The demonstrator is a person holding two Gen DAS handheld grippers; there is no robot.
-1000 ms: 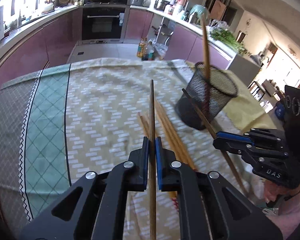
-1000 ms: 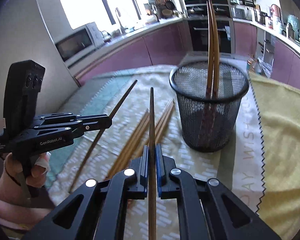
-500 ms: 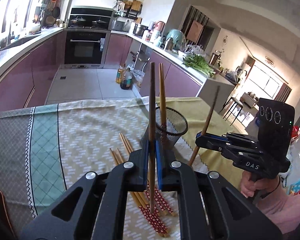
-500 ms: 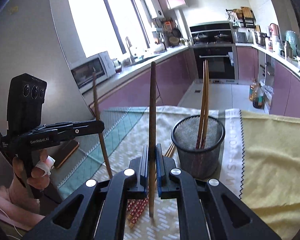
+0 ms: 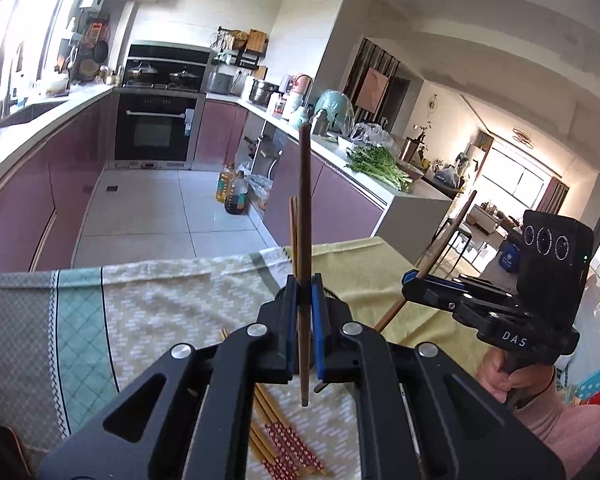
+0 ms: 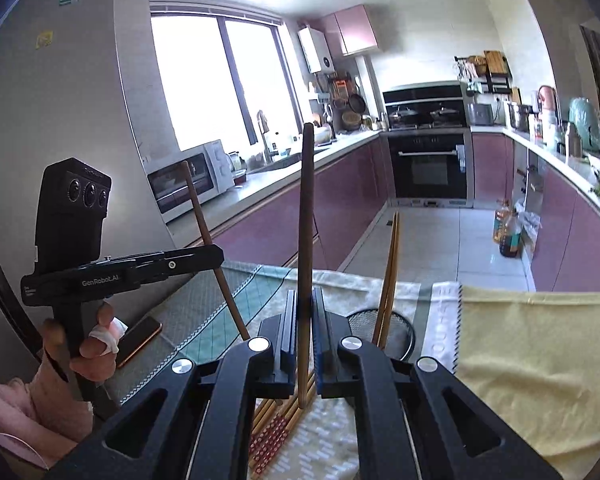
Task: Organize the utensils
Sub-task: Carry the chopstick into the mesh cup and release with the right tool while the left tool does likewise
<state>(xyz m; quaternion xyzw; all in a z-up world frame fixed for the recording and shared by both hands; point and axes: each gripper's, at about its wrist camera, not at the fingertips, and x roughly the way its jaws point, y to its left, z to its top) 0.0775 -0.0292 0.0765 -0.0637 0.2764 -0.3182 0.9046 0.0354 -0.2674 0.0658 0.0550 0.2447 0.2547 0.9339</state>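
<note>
On the left, a phone [image 6: 138, 340] lies on the grey edge of the bench [image 6: 204, 312] near the person's left hand [image 6: 88, 356]. The left tongs [image 5: 305, 320] are clamped on a dark chopstick [image 5: 305, 216], which stands nearly upright with its lower tip hanging above the patterned cloth [image 5: 172, 304]. Loose chopsticks [image 5: 284, 432] with red patterned ends lie in a bundle on that cloth below and between both pairs of tongs. Right of them, the right tongs [image 6: 305, 328] are closed on a second dark chopstick [image 6: 306, 208], also held nearly upright and clear of the cloth. Just beyond and right of these tongs stands the black mesh holder [image 6: 404, 330], partly hidden, with two light wooden chopsticks [image 6: 392, 264] leaning inside it. Farther right, a yellow cloth [image 6: 540, 352] covers the bench beside a white towel edge [image 6: 444, 320]. The person's right hand [image 5: 508, 372], in a pink sleeve, grips the handle of the right tongs.
</note>
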